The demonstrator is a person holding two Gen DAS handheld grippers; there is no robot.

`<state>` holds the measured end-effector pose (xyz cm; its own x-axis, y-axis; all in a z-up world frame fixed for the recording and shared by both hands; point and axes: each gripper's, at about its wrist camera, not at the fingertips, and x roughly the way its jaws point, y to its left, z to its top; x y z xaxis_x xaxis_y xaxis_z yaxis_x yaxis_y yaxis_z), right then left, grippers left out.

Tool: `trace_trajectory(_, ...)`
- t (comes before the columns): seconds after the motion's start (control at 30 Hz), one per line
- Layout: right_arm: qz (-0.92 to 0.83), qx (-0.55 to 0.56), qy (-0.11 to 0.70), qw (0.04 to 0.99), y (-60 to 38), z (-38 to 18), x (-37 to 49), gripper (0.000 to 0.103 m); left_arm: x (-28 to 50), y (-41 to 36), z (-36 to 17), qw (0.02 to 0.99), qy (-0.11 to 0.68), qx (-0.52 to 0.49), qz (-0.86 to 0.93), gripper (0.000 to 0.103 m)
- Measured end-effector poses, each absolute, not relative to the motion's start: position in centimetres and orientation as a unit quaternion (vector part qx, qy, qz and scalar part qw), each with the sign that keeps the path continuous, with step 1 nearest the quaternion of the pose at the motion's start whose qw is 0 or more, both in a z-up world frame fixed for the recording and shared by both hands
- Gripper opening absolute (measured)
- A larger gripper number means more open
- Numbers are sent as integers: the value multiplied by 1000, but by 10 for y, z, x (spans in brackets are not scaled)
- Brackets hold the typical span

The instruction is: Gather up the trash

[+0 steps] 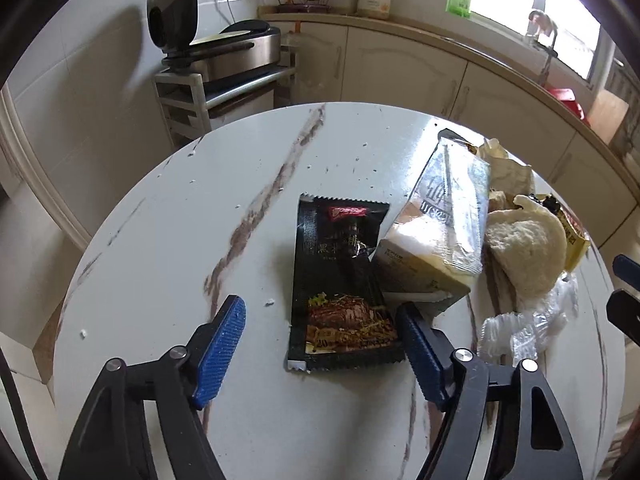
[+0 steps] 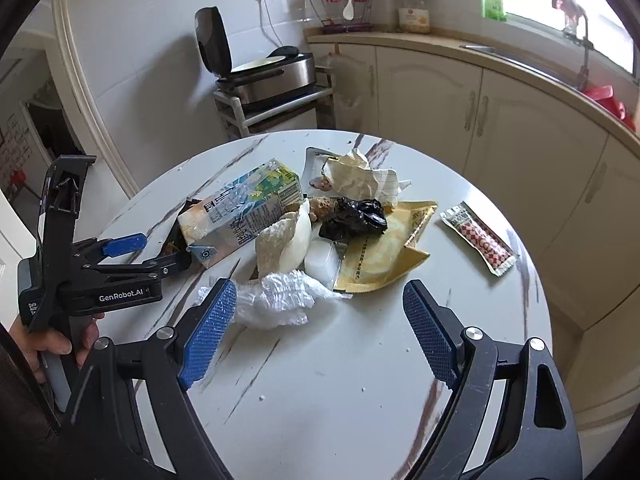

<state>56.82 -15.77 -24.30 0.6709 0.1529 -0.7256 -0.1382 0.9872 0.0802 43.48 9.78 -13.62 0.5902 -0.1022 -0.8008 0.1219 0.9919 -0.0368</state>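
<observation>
The round marbled counter (image 2: 360, 360) carries all the trash, heaped toward its far middle and leaving the near side bare, likely so both tools can come in from the front. Largest in the heap is the milk carton (image 2: 244, 208), lying on its side at the left with one corner resting over the black noodle sachet (image 1: 340, 280). To its right lie a yellow packet (image 2: 384, 256), crumpled lined paper (image 2: 364, 180) at the far edge and a balled black wrapper (image 2: 354, 218), with a half-eaten bun (image 2: 280, 244) and clear crinkled plastic (image 2: 276, 296) nearer. A small red-and-white sachet (image 2: 478, 238) sits apart at the right (easy to miss in a sweep). The left tongs (image 1: 320, 344) are released, straddling the near end of the noodle sachet without pressing it, seemingly lined up for a pinch. The right tongs (image 2: 316, 328) hang released too, just near of the plastic, holding nothing
</observation>
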Motion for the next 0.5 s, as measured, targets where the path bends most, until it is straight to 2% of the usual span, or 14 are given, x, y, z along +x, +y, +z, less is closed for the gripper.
trace_trajectory(0.03, 81, -2, 399, 913, -153, -244, 575, 84, 442, 102, -136, 891, 448, 16, -66, 64)
trace_trajectory(0.1, 86, -21, 403, 911, -142, -247, 585, 84, 441, 104, -135, 893, 443, 18, -78, 33)
trace_trajectory(0.17, 90, -38, 407, 908, -131, -251, 596, 84, 445, 111, -141, 891, 444, 11, -95, 27)
trace_trajectory(0.23, 91, -52, 412, 905, -120, -255, 607, 84, 450, 120, -145, 892, 442, 18, -94, 17)
trace_trajectory(0.3, 91, -60, 413, 904, -112, -259, 617, 83, 445, 128, -144, 891, 443, 12, -98, 11)
trace_trajectory(0.37, 89, -68, 425, 898, -106, -267, 626, 80, 434, 135, -142, 891, 443, 6, -99, 10)
trace_trajectory(0.4, 90, -68, 429, 896, -104, -269, 628, 72, 428, 139, -140, 891, 443, 6, -101, 9)
trace_trajectory(0.47, 88, -78, 427, 896, -101, -271, 629, 64, 414, 144, -135, 892, 441, 5, -102, 8)
trace_trajectory(0.5, 83, -84, 426, 897, -101, -270, 627, 52, 408, 146, -132, 892, 440, 5, -105, 8)
